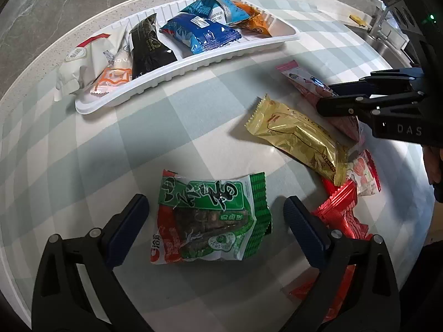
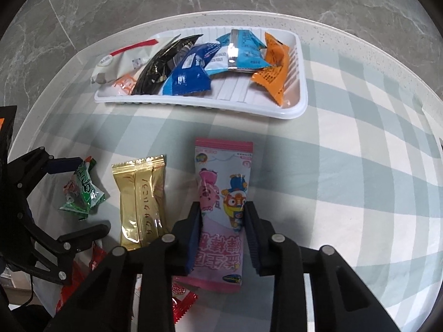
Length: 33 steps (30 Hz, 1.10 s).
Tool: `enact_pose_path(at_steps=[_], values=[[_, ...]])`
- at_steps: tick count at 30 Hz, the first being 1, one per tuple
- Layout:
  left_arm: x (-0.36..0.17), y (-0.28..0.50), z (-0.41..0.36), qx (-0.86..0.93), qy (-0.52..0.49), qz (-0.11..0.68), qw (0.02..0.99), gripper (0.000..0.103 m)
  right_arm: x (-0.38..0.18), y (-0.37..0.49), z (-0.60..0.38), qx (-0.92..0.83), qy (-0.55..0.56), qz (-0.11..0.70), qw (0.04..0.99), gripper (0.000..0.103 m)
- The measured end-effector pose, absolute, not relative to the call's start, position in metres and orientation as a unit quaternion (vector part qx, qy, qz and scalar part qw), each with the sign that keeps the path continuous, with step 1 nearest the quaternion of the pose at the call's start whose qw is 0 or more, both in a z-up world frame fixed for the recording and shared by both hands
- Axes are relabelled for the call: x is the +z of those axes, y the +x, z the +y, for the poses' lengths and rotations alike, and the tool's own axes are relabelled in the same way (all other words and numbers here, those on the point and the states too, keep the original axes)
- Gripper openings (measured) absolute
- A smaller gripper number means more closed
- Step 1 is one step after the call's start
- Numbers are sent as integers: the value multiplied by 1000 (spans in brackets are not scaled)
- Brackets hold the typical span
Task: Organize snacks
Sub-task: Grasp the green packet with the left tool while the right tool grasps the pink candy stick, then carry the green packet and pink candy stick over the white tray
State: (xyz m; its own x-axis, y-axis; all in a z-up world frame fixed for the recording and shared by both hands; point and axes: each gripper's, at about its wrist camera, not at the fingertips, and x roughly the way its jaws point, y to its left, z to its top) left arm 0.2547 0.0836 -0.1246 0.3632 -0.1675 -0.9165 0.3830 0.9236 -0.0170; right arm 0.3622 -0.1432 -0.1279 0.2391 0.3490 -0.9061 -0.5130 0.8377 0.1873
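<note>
A white ribbed tray (image 1: 265,44) (image 2: 300,105) at the back of the table holds several snack packets. My left gripper (image 1: 216,207) is open, its fingers on either side of a green snack packet (image 1: 213,215) lying on the cloth; the packet also shows in the right wrist view (image 2: 83,191). My right gripper (image 2: 223,215) is shut on a pink cartoon snack packet (image 2: 223,182), which also shows in the left wrist view (image 1: 301,80). A gold snack packet (image 1: 299,135) (image 2: 141,199) lies between the two.
Red snack packets (image 1: 343,215) (image 2: 181,301) lie at the near edge beside the grippers. The round table has a checked green-and-white cloth (image 1: 193,127) and a pale rim (image 2: 360,30). A grey marble floor lies beyond. A sink area (image 1: 387,30) sits at the far right.
</note>
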Motion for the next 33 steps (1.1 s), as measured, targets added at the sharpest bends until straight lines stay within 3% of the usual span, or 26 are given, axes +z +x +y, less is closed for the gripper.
enact_pose_path(at_steps=[2, 4, 5, 15, 33], values=[[-122, 251, 86, -166, 100, 534, 823, 89, -128, 363, -145, 279, -70, 553, 782, 31], [-117, 251, 92, -158, 88, 524, 832, 61, -128, 363, -147, 282, -65, 553, 782, 30], [-116, 251, 96, -155, 79, 523, 834, 60, -128, 364, -148, 283, -60, 554, 781, 30], [-111, 248, 108, -158, 49, 521, 838, 53, -125, 365, -161, 293, -28, 557, 776, 27], [-89, 239, 123, -169, -2, 510, 843, 52, -99, 356, -164, 309, -32, 533, 787, 27]])
